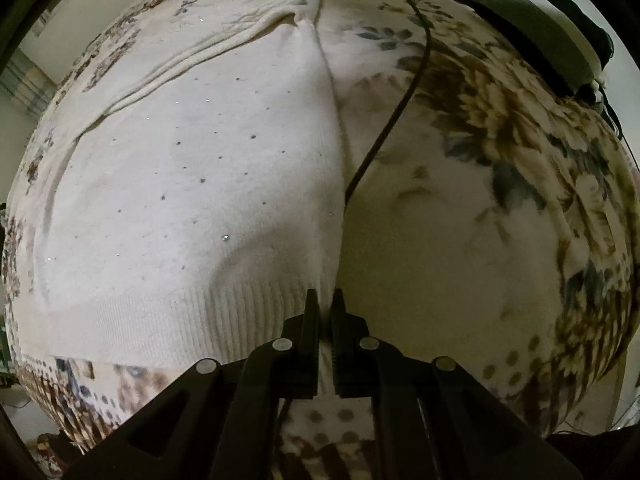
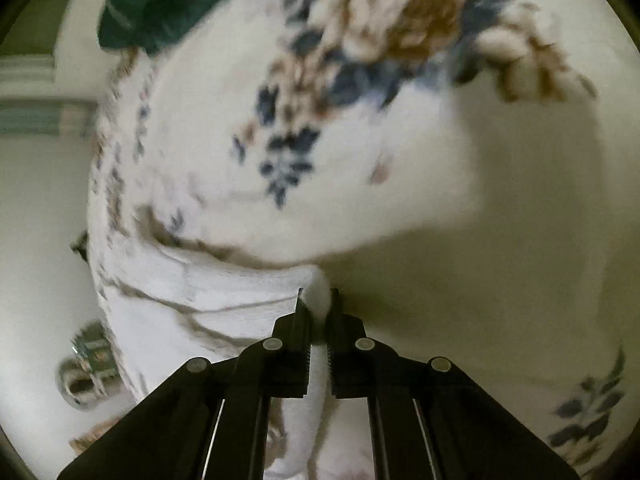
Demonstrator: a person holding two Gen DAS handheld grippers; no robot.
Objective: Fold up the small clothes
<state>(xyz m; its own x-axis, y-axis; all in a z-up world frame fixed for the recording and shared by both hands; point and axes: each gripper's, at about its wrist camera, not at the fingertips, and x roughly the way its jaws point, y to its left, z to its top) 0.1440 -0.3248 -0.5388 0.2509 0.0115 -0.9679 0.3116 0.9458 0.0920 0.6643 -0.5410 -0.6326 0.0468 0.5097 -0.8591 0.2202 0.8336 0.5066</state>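
A small cream knit sweater [image 1: 192, 184] with tiny dark studs lies flat on a floral blanket [image 1: 500, 168]. Its ribbed hem [image 1: 180, 320] runs along the near side. My left gripper [image 1: 325, 300] is shut on the hem's right corner, where the side edge meets the rib. In the blurred right wrist view, my right gripper [image 2: 317, 300] is shut on a fold of the white sweater [image 2: 256, 304], which bunches between the fingers. The rest of the garment there is blurred against the blanket [image 2: 360, 80].
A black cable [image 1: 404, 92] trails across the blanket beside the sweater's right edge. A dark device with a white pad [image 1: 540, 36] sits at the far right. Dark green cloth [image 2: 160, 4] lies at the far left, and a small metal object [image 2: 86, 376] sits off the blanket's edge.
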